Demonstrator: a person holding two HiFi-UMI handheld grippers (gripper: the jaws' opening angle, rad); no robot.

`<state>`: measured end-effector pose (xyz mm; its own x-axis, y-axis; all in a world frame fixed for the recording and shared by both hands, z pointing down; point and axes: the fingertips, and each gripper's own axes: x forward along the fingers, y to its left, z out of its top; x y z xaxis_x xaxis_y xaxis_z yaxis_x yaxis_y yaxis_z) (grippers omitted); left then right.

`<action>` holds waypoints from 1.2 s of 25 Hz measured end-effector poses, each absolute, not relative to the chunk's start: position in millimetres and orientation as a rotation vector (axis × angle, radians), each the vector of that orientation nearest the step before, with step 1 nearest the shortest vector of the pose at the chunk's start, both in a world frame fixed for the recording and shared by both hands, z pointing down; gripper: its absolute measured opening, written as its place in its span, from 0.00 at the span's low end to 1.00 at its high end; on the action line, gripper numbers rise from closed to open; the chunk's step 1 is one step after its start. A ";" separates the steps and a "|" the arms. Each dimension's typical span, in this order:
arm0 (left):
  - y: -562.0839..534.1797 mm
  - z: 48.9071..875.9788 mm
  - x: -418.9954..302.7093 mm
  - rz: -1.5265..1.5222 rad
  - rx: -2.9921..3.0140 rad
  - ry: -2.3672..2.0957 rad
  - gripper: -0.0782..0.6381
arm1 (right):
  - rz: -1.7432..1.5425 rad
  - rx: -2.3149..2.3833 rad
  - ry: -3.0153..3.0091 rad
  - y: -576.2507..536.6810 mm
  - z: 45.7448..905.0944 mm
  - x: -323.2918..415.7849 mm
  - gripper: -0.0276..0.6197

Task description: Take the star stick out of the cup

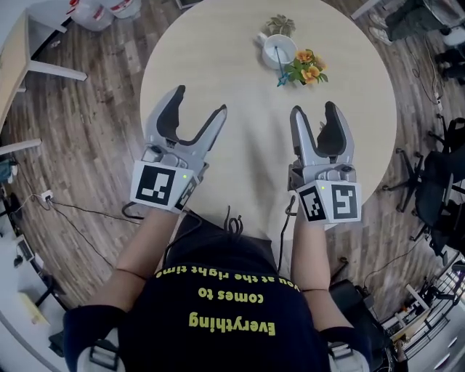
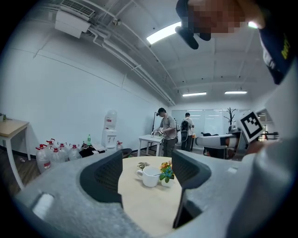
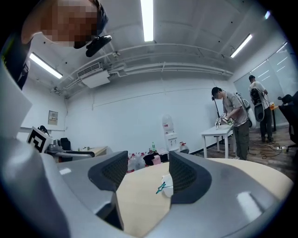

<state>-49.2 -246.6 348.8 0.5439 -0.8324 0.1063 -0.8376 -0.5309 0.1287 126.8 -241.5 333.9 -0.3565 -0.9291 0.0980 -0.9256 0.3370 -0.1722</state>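
Observation:
A white cup (image 1: 278, 49) stands at the far side of the round table (image 1: 218, 43), and a teal star stick (image 1: 280, 70) leans out over its near rim. Both grippers hover over the table's near part, well short of the cup. My left gripper (image 1: 200, 102) is open with nothing between its fingers; in the left gripper view (image 2: 146, 160) the cup (image 2: 150, 176) shows in the gap. My right gripper (image 1: 314, 109) is open and empty too. In the right gripper view (image 3: 148, 162) the stick (image 3: 160, 187) shows, while the cup (image 3: 166, 185) is half hidden behind one jaw.
A small pot of orange flowers (image 1: 306, 67) sits right beside the cup, and a little green plant (image 1: 280, 25) behind it. Water bottles (image 1: 94, 11) and a desk (image 1: 14, 58) are on the left, office chairs (image 1: 436, 182) on the right. Two people stand at a far table (image 2: 151, 138).

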 end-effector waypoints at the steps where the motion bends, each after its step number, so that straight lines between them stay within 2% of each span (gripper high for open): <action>1: -249.6 351.9 -49.8 0.046 2.606 -1.425 0.57 | -0.320 -1.774 2.554 -245.9 337.7 125.5 0.47; 15: -273.1 388.1 -60.4 0.121 2.561 -1.404 0.57 | -0.501 -1.838 2.557 -307.4 415.1 114.4 0.43; 24: -278.8 403.1 -66.1 0.164 2.541 -1.392 0.57 | -0.610 -1.894 2.557 -329.8 460.3 114.6 0.33; 30: -279.3 410.9 -72.5 0.185 2.523 -1.394 0.57 | -0.646 -1.922 2.562 -334.2 480.0 114.0 0.31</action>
<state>-72.5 -279.3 410.9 0.5333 -0.8138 0.2310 -0.8459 -0.5096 0.1576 114.0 -334.2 480.0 -0.3025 -0.8941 0.3302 -0.9437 0.2325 -0.2352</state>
